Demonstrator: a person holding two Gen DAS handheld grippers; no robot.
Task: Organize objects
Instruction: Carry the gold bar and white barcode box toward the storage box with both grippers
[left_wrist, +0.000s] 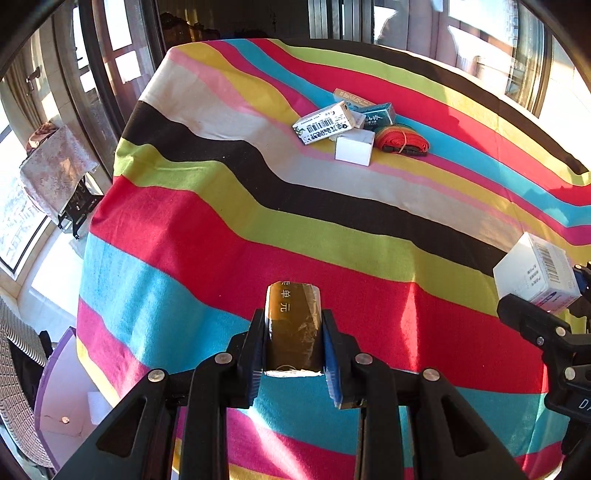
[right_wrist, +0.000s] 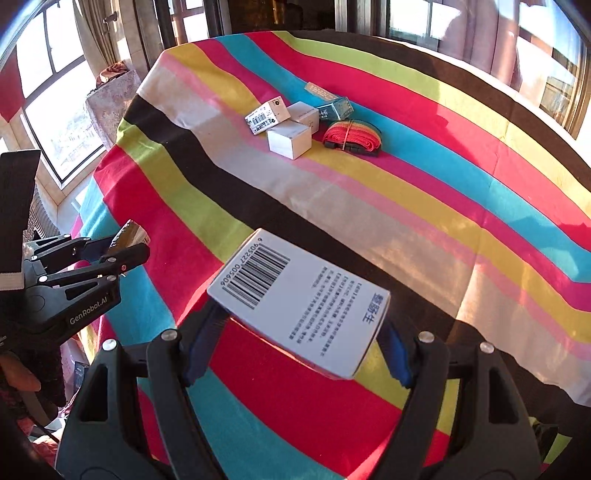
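Left gripper (left_wrist: 293, 347) clenched on a slim brown box (left_wrist: 293, 326) wrapped in film, above the near edge of the striped tablecloth (left_wrist: 207, 229). Right gripper (right_wrist: 295, 347) grasping a white barcoded box (right_wrist: 299, 302), also over the near side. Far across the cloth: a cluster of small boxes (right_wrist: 290, 138), with a coiled orange strap (right_wrist: 351, 138) just right of them.

- A cluster of boxes (right_wrist: 291, 125) is sitting on the far part of the table (right_wrist: 424, 229).
- A strap (right_wrist: 351, 136) is lying just right of the boxes.
- A card (right_wrist: 321, 90), possibly flat, is lying behind them.
- A carton (right_wrist: 303, 306) is hanging over the near edge, right of a packet (left_wrist: 293, 328).
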